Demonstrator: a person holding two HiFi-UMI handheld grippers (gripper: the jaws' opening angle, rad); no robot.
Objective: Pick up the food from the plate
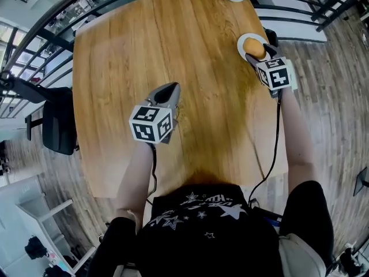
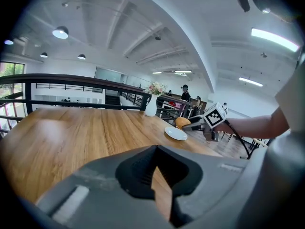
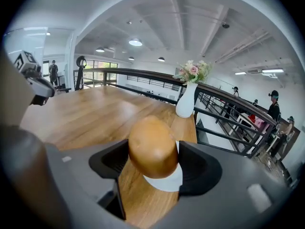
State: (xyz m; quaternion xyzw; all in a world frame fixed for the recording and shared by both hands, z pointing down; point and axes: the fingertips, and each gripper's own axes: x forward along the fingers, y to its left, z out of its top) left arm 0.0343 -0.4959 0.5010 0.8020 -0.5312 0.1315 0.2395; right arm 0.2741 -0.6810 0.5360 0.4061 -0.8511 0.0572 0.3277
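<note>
right gripper (image 3: 155, 166) jaws pinch the bun (image 3: 152, 144) by its sides, just above the white plate (image 3: 164, 181). i'd lift straight and gently, no harder squeeze. left gripper (image 2: 155, 149) jaws are pressed together, empty, over the table (image 1: 144, 51).

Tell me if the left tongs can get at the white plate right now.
Probably not cleanly: bare table lies between the left tongs and the plate, but the right tongs, shut on the food, hang over it.
</note>
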